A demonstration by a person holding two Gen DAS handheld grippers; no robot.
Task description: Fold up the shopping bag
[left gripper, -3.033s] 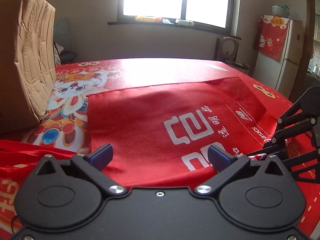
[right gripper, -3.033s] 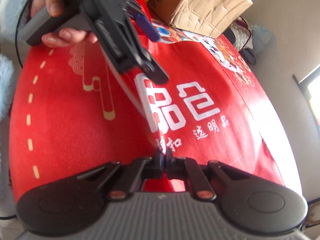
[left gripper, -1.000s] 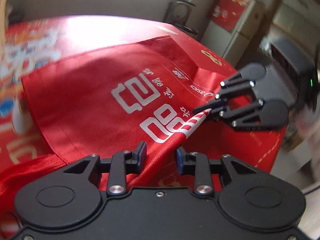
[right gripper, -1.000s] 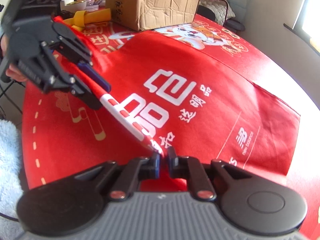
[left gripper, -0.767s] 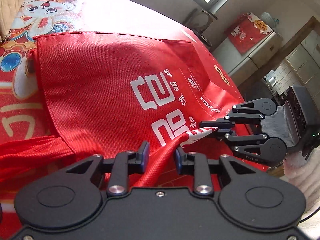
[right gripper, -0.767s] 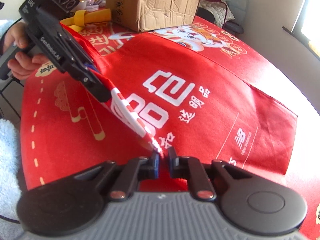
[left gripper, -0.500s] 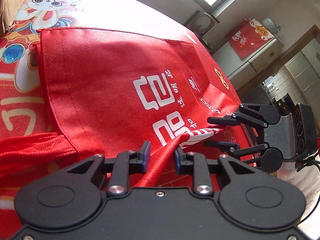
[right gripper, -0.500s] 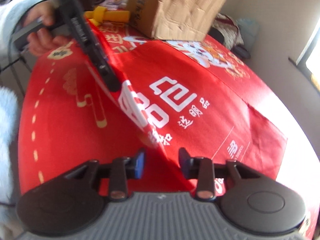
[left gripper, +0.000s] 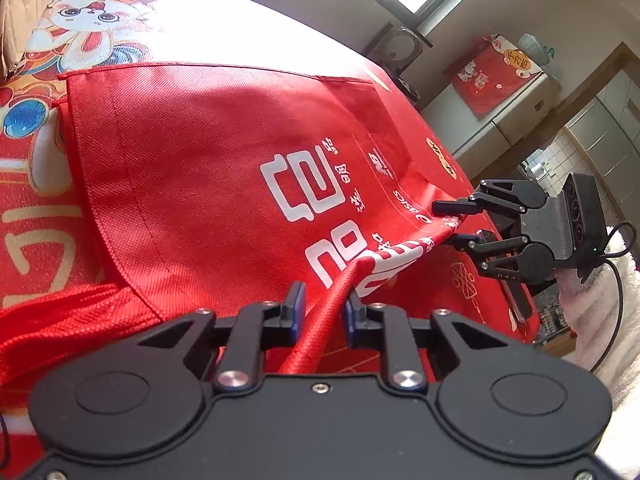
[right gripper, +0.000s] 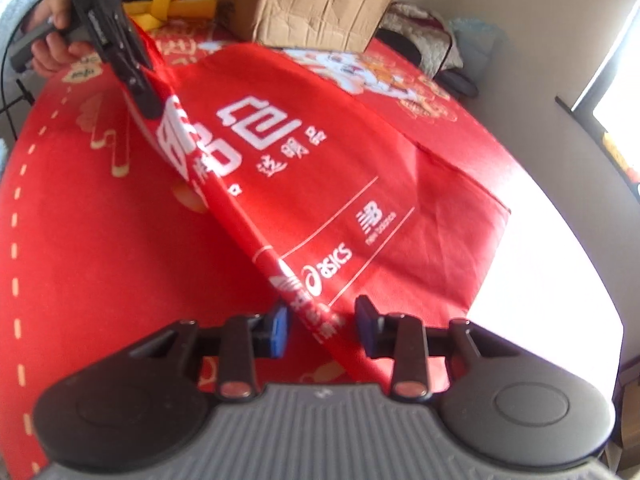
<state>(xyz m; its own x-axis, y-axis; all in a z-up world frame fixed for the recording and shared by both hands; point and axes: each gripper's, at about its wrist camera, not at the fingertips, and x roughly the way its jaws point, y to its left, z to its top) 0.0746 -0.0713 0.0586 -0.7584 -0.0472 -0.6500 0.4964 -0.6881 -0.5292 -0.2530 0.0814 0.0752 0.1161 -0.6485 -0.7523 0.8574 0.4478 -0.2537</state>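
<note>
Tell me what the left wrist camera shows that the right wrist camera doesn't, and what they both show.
Only the left wrist view shows the fridge draped with a red cloth, the bag's red handles bunched at lower left, and the right gripper from outside.

Only the right wrist view shows the hand holding the left gripper, the yellow item behind it, and the ASICS and New Balance logos upright.

Both show the red shopping bag on the red tablecloth, its raised edge running between both grippers' closing jaws, and the cardboard box.
</note>
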